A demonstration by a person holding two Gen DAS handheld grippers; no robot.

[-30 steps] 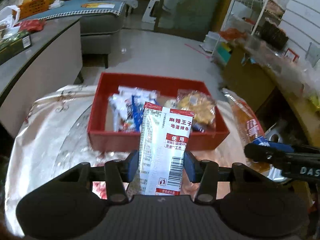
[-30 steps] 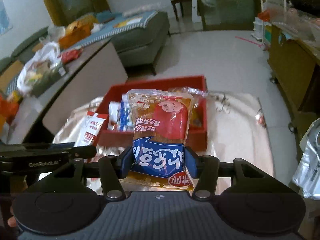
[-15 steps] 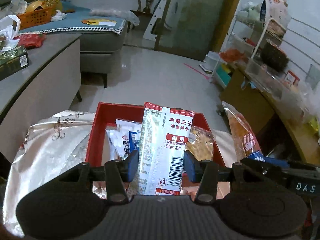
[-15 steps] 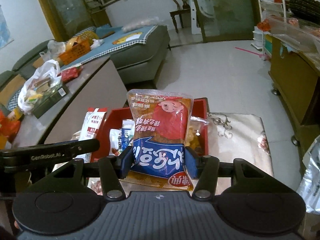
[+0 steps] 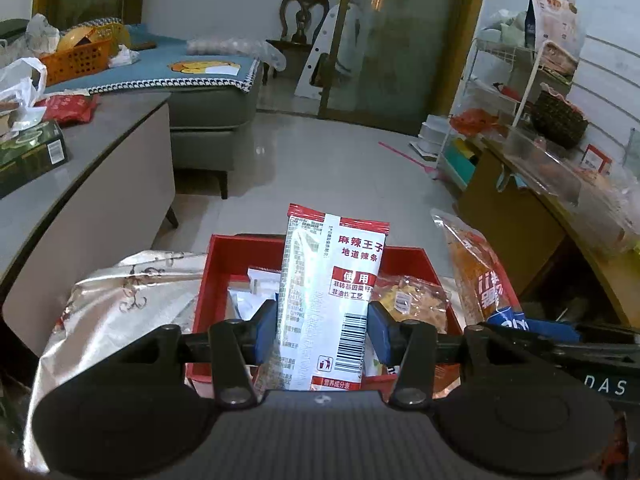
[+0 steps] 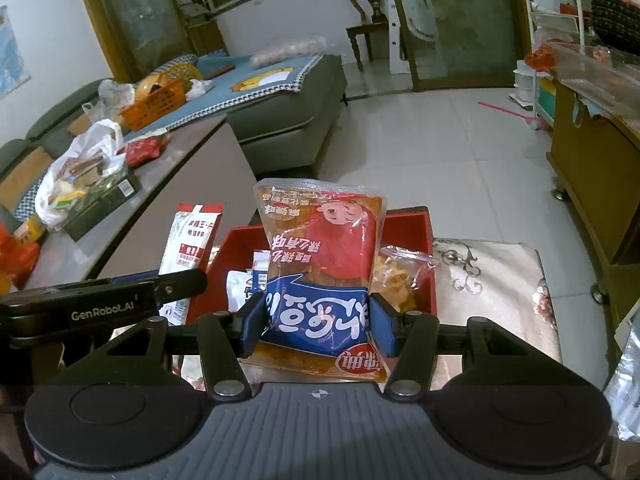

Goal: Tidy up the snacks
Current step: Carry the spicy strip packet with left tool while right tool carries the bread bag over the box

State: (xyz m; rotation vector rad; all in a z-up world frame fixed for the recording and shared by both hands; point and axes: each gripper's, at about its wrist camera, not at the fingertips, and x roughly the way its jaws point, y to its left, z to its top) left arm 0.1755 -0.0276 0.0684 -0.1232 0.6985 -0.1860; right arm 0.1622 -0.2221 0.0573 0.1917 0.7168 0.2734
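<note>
Snacks are going into the red box [image 5: 224, 264]. Left claw [image 5: 322, 326] squeezes a white packet [image 5: 328, 288]; right claw [image 6: 316, 322] squeezes an orange bag [image 6: 320, 248]. Next, lower both in and let go.

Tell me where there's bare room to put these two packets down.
Inside the red box, the left part beside the white packets shows bare floor; its right side is crowded by the clear cracker bag. The patterned cloth right of the box is bare.

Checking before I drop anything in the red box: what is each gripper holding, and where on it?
Left gripper pinches the white-and-red snack packet by its lower sides; right gripper pinches the orange-and-blue snack bag across its blue lower band.
</note>
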